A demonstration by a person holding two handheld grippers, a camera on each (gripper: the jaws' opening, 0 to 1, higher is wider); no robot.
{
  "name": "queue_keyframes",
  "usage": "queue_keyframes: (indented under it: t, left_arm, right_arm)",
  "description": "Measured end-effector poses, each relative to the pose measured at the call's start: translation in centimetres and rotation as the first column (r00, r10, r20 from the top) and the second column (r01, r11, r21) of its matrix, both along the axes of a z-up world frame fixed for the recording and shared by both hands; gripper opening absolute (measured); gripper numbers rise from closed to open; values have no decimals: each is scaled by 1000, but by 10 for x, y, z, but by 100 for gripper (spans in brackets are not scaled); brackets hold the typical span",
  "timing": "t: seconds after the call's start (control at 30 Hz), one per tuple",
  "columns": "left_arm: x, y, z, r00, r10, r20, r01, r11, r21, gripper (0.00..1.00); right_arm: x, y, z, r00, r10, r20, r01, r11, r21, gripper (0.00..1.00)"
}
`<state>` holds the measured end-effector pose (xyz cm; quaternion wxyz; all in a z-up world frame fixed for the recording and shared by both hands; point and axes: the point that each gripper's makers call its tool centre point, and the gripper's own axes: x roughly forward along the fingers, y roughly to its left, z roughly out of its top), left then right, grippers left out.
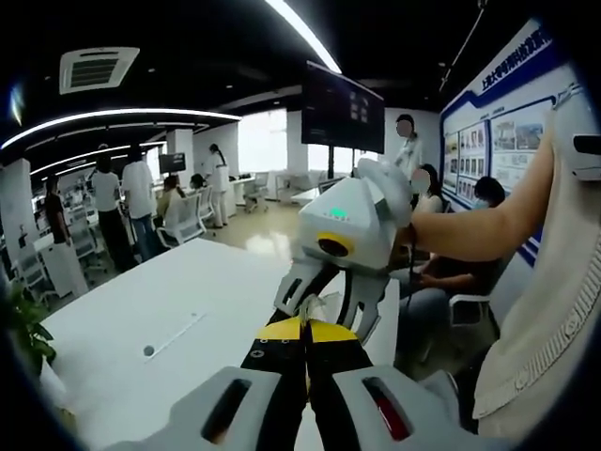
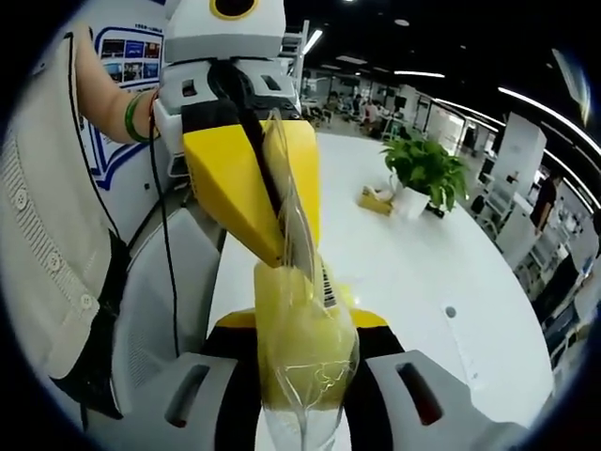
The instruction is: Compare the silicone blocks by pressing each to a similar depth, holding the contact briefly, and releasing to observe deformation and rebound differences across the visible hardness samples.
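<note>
Right gripper view—both grippers pinch bag point(image 2: 305, 348), barcode perhaps.

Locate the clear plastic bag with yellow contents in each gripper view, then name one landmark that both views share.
Left gripper view: the clear plastic bag with yellow contents is a pale sliver at centre, between the white right gripper jaws.
Right gripper view: it runs up the lower centre, from this view's own jaws to the yellow-jawed left gripper.
Shared landmark: the long white table.
</note>
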<state>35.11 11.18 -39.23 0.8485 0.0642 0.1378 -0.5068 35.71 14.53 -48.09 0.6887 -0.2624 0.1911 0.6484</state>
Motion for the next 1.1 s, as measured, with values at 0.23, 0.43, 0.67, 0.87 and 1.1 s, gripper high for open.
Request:
queue_keyframes:
  t: [0.23, 0.43, 0.67, 0.87, 1.1]
  left_arm:
    - [1, 2, -3, 1000, 9, -9, -9, 1000, -6, 0]
    - [3, 3, -4, 1000, 14, -17, -14, 1000, -12, 0]
    - [5, 5, -8, 998, 15, -59, -17, 999, -33, 0]
    - [8, 7, -14, 998, 36, -53, -38, 999, -32, 0]
    - [13, 10, -18, 993, 49, -107, -58, 995, -79, 0]
  right_arm:
    - [0, 3, -4, 1000, 8, -10, -8, 1000, -5, 28]
    - [2, 4, -5, 1000, 13, -18, -13, 1000, -6, 29]
    - [2, 5, -10, 999, 15, -31, -16, 1000, -11, 30]
    - [1, 6, -16, 999, 16, -43, -16, 1000, -11, 31]
    - [6, 5, -13, 997, -7, -75, 10, 999, 39, 35]
